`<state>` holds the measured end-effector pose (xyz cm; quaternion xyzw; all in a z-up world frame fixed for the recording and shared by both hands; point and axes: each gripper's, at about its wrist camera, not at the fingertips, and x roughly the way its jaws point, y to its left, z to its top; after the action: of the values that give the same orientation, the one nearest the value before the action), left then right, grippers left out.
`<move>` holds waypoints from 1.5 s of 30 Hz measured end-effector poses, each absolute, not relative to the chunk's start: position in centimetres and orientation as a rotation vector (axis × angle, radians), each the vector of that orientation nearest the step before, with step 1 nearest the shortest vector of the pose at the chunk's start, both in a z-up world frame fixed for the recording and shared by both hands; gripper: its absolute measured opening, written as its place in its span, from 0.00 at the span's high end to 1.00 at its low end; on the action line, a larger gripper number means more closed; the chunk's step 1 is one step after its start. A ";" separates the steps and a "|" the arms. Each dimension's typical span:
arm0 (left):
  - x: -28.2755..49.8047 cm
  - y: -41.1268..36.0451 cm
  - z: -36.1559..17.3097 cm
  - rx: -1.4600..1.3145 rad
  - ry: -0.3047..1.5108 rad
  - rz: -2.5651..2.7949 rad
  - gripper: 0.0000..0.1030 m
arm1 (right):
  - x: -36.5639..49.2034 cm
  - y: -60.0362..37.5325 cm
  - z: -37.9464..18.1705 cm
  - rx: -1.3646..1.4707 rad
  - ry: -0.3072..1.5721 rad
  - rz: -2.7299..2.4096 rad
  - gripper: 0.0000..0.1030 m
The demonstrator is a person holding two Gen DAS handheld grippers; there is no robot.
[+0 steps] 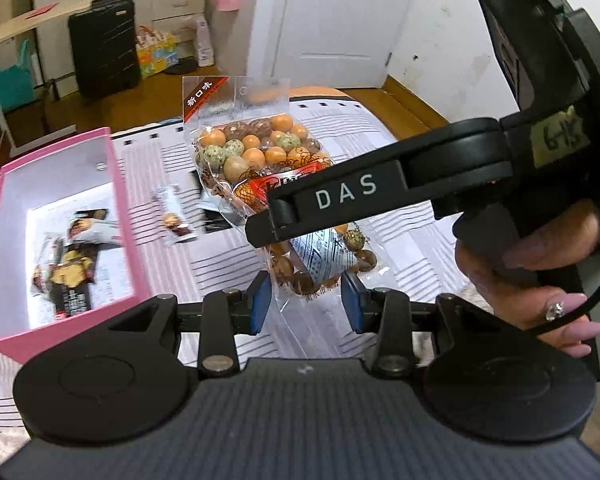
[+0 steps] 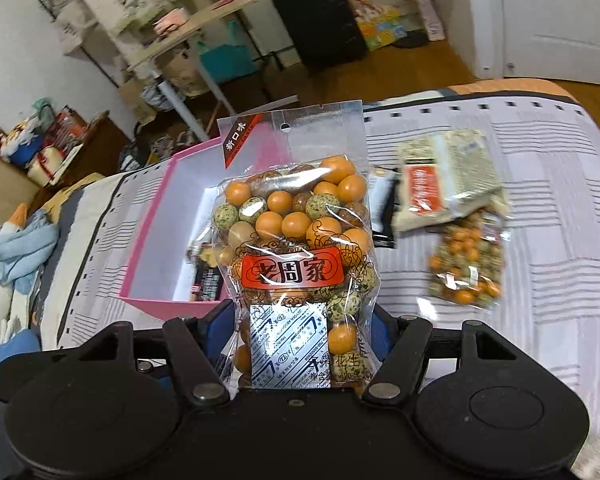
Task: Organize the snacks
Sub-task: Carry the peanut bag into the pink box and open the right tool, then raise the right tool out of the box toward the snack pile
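Note:
A clear bag of coated peanuts (image 2: 296, 236) with a red label is held upright in the air. My right gripper (image 2: 304, 336) is shut on its lower part. In the left wrist view the same bag (image 1: 256, 152) hangs in front, with the right gripper's black finger (image 1: 340, 204) across it. My left gripper (image 1: 305, 302) is open, its blue pads on either side of the bag's bottom edge without pressing it. A pink box (image 1: 116, 184) at the left holds dark snack packets (image 1: 72, 276). It also shows in the right wrist view (image 2: 152, 216).
On the striped cloth (image 2: 540, 240) lie a second peanut bag (image 2: 466, 268), a pale packet with a red label (image 2: 444, 184) and a small dark packet (image 2: 382, 208). A small packet (image 1: 176, 220) lies beside the box. A black suitcase (image 1: 102, 44) stands on the floor behind.

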<state>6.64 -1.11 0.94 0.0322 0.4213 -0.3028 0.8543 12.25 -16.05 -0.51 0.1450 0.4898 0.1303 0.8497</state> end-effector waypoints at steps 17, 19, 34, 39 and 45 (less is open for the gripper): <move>14.7 9.9 -3.2 -0.013 0.829 -0.397 0.64 | 22.0 -5.4 -5.9 0.324 1.034 0.463 0.30; 15.9 10.8 -4.3 -0.031 0.843 -0.384 0.64 | 22.7 -4.7 -7.1 0.339 1.048 0.460 0.30; 19.8 14.3 -8.3 -0.084 0.836 -0.301 0.62 | 25.7 -2.1 -9.9 0.391 1.100 0.466 0.25; 20.7 14.0 -10.1 0.009 0.897 -0.199 0.63 | 24.8 -2.2 -9.0 0.328 1.053 0.476 0.26; 19.8 14.2 -9.4 -0.042 0.912 -0.218 0.63 | 23.4 -4.8 -5.3 0.297 1.002 0.488 0.26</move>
<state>19.81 14.24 -9.44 -0.0202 0.4395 -0.1053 0.8918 23.44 -4.80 -5.33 0.1404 0.4738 0.2307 0.8382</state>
